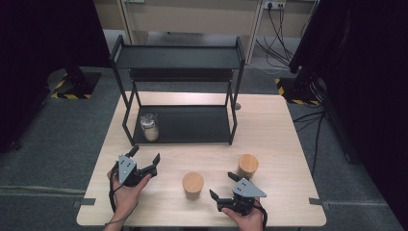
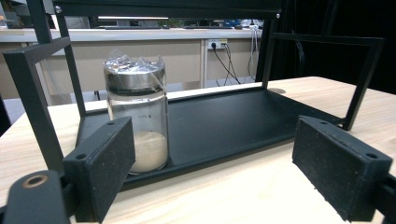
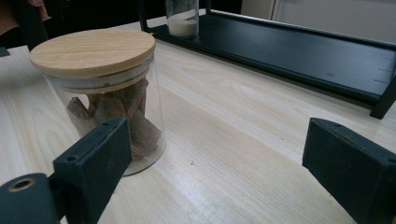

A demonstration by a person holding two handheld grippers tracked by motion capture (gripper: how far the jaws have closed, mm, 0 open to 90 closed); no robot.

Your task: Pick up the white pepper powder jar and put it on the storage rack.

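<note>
Here the left gripper [image 1: 145,159] has its jaws wide open and empty, the glass jar [image 2: 137,112] ahead on the rack shelf [image 2: 224,121], beyond its left jaw.

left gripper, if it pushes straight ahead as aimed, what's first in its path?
Probably the front edge of the rack's lower shelf. The left gripper is open and empty, and the silver-lidded jar stands left of its centre line, so likely the left jaw's side clips it; depth unclear.

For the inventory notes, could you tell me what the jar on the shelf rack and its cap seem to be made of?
The jar looks like clear glass: pale powder shows through its wall. Its cap looks like shiny metal, apparently under crinkled clear film. The shelf rack seems matte black painted metal.
</note>
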